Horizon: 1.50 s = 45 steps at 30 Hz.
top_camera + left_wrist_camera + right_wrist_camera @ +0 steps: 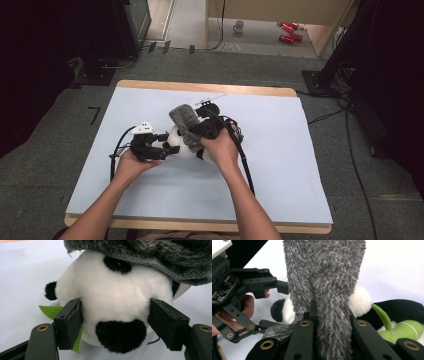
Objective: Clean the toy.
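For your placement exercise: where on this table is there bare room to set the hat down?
The pale sheet lies bare right of the right gripper, left of the left gripper, and along the near edge. The middle is crowded: plush panda, grey fuzzy hat, both hands.

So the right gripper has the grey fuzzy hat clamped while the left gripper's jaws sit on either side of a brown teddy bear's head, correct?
Not quite: the toy is a black-and-white plush panda, not a brown teddy bear, as the left gripper view shows. The right gripper does clamp the grey fuzzy hat, and the left gripper has its jaws either side of the head.
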Available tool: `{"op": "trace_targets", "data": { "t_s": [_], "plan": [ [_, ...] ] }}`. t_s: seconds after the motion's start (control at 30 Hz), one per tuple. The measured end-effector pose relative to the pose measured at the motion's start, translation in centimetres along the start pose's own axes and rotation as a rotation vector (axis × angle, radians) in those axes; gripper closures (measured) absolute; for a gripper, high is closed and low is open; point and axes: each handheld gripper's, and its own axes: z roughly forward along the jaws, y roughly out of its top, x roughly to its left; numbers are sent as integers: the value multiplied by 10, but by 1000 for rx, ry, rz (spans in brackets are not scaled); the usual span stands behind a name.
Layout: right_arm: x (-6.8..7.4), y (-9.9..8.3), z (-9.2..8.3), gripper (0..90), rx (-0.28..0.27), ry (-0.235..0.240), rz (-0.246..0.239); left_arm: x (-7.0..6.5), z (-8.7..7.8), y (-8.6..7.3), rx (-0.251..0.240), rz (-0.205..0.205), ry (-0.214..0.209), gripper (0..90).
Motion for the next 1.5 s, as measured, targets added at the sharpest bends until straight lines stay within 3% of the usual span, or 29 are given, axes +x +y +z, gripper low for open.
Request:
{"op": "trace_targets", "data": {
  "t_s": [0.2, 0.3, 0.4, 0.53, 0.67, 0.83, 0.93, 1.03, 1.13, 1.27, 1.4, 1.5],
  "plan": [
    [10, 12, -3, 793, -9, 20, 6, -8, 2, 4, 15, 25, 71, 474],
    [21, 18, 1, 793, -27, 43, -2, -11, 2, 5, 10, 19, 89, 505],
    [29, 16, 16, 792, 17, 21, -24, -11, 1, 6, 16, 8, 95, 518],
    [22, 8, 26, 791, 15, 31, -4, -7, 1, 4, 23, 6, 81, 537],
    [16, 3, 18, 787, 9, 6, -45, -7, 0, 5, 25, 14, 64, 546],
    [2, 0, 3, 790, 7, -24, -16, -8, 1, 6, 22, 5, 70, 556],
    [-6, -1, -7, 791, 11, -91, -17, -6, 0, 6, 19, -10, 60, 557],
    [-20, -2, -14, 792, 14, -96, 25, -7, 0, 6, 12, -6, 52, 557],
    [-25, -1, -18, 792, 14, -112, 26, -7, 1, 6, 9, -10, 50, 557],
    [-22, 3, -22, 795, 2, -93, 43, -5, -1, 5, 12, -17, 44, 557],
    [-9, 12, -30, 796, -43, -67, 24, -5, -1, 5, 12, -15, 51, 557],
    [3, 20, -30, 795, -48, -45, 2, -6, 0, 5, 10, -15, 58, 555]
  ]
}}
